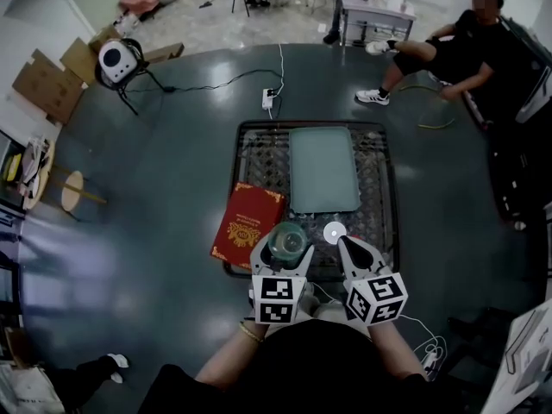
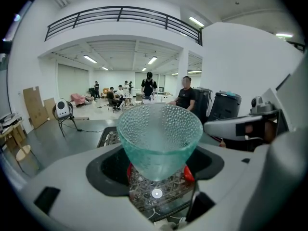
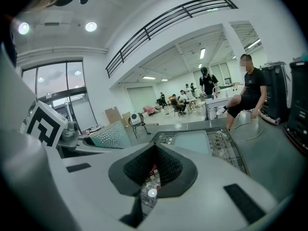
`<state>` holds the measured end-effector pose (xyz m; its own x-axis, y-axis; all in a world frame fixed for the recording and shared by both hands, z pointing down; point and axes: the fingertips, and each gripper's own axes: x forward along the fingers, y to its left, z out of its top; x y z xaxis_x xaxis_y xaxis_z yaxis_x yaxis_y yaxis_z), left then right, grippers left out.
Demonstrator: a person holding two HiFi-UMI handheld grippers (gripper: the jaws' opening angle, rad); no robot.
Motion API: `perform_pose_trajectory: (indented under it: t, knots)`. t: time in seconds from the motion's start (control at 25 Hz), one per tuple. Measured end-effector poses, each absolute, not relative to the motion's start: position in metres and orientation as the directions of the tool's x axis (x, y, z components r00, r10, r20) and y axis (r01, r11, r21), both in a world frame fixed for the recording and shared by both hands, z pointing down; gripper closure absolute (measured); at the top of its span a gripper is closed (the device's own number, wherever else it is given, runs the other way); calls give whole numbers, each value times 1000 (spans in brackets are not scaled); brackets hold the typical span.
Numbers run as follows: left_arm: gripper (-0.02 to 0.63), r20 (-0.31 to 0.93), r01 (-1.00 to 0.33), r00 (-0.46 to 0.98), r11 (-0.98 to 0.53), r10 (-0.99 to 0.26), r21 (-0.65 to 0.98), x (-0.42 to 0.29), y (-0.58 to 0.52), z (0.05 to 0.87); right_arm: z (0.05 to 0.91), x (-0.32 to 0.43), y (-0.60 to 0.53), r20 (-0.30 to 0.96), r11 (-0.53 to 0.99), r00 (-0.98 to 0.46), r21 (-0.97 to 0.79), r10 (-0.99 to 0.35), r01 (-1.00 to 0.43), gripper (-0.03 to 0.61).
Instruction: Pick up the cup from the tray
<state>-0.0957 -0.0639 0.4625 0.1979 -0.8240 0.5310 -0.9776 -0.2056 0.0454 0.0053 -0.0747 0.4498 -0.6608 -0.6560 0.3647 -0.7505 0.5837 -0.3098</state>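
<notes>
A knobbly green glass cup (image 1: 287,241) sits between the jaws of my left gripper (image 1: 284,250), which is shut on it above the near edge of the wire table. In the left gripper view the cup (image 2: 160,137) stands upright and fills the gap of the left gripper (image 2: 159,163). The grey-green tray (image 1: 323,169) lies bare on the table further away, apart from the cup. My right gripper (image 1: 343,242) hovers just right of the cup, shut and holding nothing. In the right gripper view, the right gripper (image 3: 154,149) has its jaws meeting, with the cup (image 3: 111,134) to the left and the tray (image 3: 192,141) ahead.
A red book (image 1: 247,225) lies at the table's (image 1: 385,197) near-left corner, a small white disc (image 1: 334,231) beside the cup. A seated person (image 1: 448,50) is at the far right. A power strip (image 1: 268,98) with cables and a white fan (image 1: 115,60) are on the floor beyond.
</notes>
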Motion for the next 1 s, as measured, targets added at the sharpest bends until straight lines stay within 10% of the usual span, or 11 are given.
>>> perform_pose_trajectory:
  t: [1.0]
  knots:
    - [253,528,-976,206,-215,-824,46,-98,-46,459,449,1,-52,371,603,-659,-270,-654,-751,577]
